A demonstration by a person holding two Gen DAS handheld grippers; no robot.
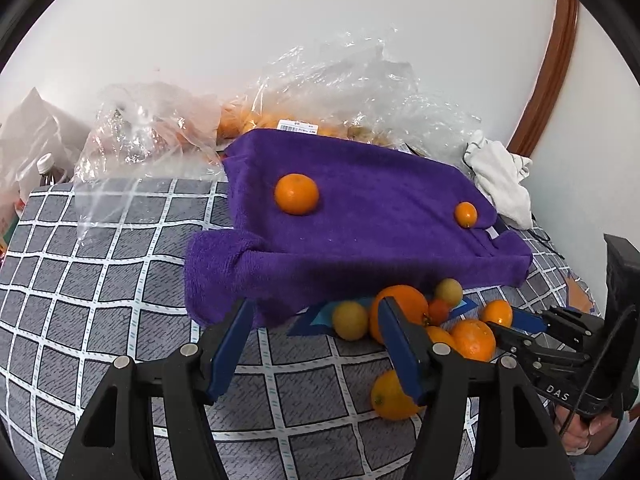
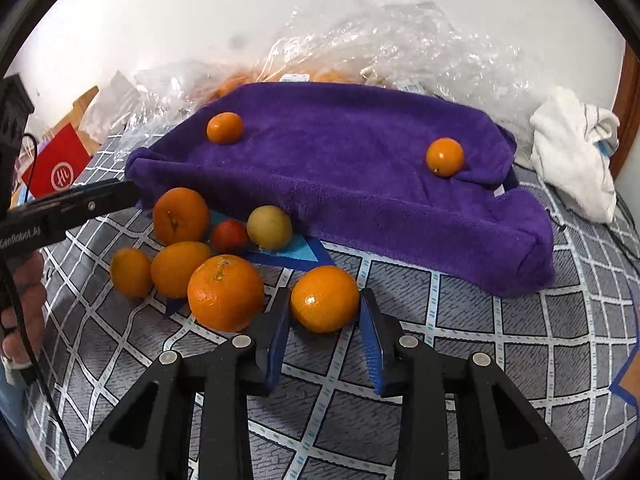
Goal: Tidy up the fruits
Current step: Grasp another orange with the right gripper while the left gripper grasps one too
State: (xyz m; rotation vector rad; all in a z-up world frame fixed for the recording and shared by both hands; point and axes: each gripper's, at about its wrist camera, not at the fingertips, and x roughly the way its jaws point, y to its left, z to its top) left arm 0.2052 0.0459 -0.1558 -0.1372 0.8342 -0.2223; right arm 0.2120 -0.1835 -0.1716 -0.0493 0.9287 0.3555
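Observation:
My right gripper (image 2: 324,300) is shut on an orange (image 2: 325,312) that rests on the checked cloth, with a pad touching each side. Just left of it lies a pile of several oranges (image 2: 226,292), a small red fruit (image 2: 230,236) and a yellow-green fruit (image 2: 270,227). Two more oranges (image 1: 297,194) (image 1: 466,214) sit apart on top of the purple towel (image 1: 360,208). My left gripper (image 1: 316,303) hangs open over the towel's front edge, holding nothing. A yellow fruit (image 1: 350,320) and a big orange (image 1: 404,300) lie just beyond its fingers.
Crumpled clear plastic bags (image 1: 340,80) holding more oranges lie behind the towel against the white wall. A white cloth (image 2: 576,152) is at the right, a red box (image 2: 56,168) and a bottle (image 1: 48,164) at the left. A grey checked cloth (image 1: 100,280) covers the surface.

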